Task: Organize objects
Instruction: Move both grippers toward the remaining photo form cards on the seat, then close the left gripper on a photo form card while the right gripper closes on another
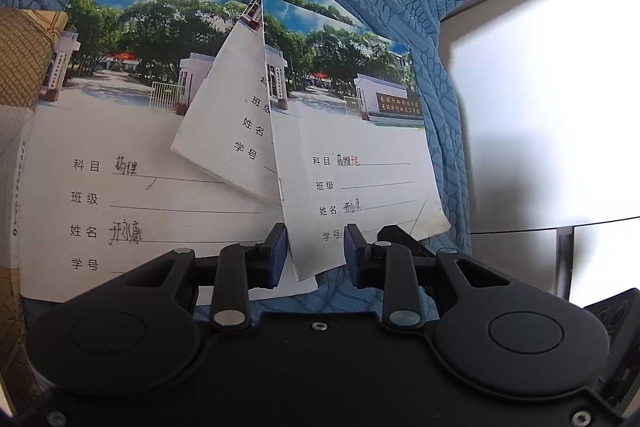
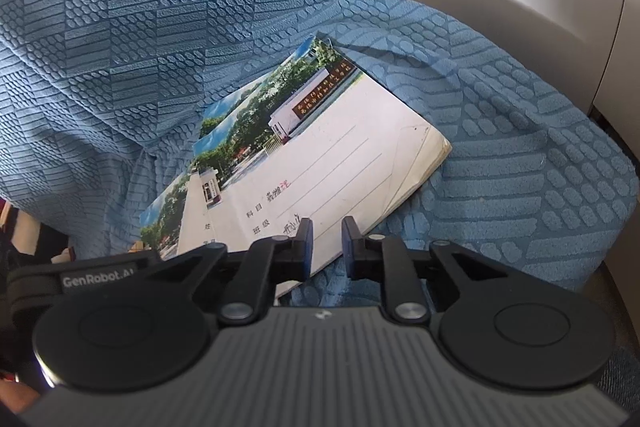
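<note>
The middle notebook (image 1: 224, 115) lies partly hidden under the top notebook (image 1: 352, 147), its form lines cut short. The large notebook (image 1: 132, 155) loses its lower edge behind the left gripper (image 1: 316, 251). Left of the large notebook, a brown woven item (image 1: 22, 63) runs off frame, unidentifiable. Handwriting on the top notebook is illegible.

notebook cover (image 1: 132, 187): 科目, 班级, 姓名, 学号 | left hand-held gripper (image 2: 80, 281): GenRobot.AI
</note>
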